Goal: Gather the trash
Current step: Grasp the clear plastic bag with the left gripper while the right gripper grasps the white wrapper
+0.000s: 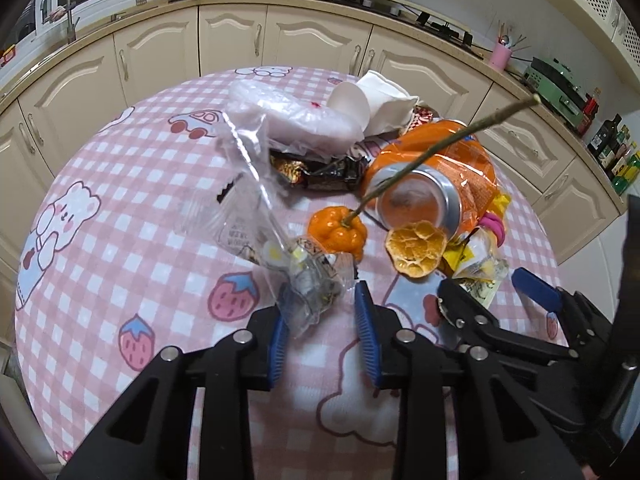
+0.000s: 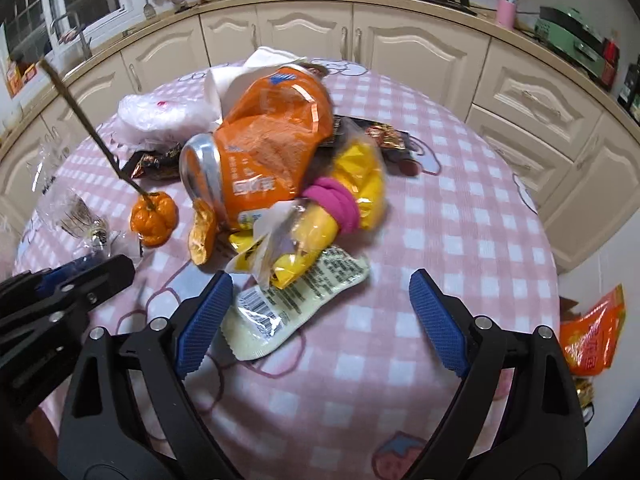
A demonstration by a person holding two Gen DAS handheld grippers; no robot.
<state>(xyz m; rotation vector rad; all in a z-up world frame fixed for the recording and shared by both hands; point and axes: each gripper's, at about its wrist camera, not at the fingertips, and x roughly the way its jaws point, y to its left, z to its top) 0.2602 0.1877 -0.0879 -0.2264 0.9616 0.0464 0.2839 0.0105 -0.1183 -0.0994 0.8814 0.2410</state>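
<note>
The left gripper [image 1: 322, 312] pinched a clear wrapper [image 1: 280, 236] near the frame's middle. The right gripper [image 2: 320, 312] was open over a pale packet [image 2: 296, 304], not touching it.

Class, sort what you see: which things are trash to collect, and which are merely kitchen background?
Trash:
clear wrapper
orange can
dried orange slice
barcoded packet
paper cup

Background:
pink utensil cup
green appliance
tablecloth

Round table [image 2: 460, 208] in pink checked cloth, heaped wrappers, orange can [image 2: 240, 172], dried peel [image 1: 416, 250], small pumpkin [image 1: 338, 230]
</note>
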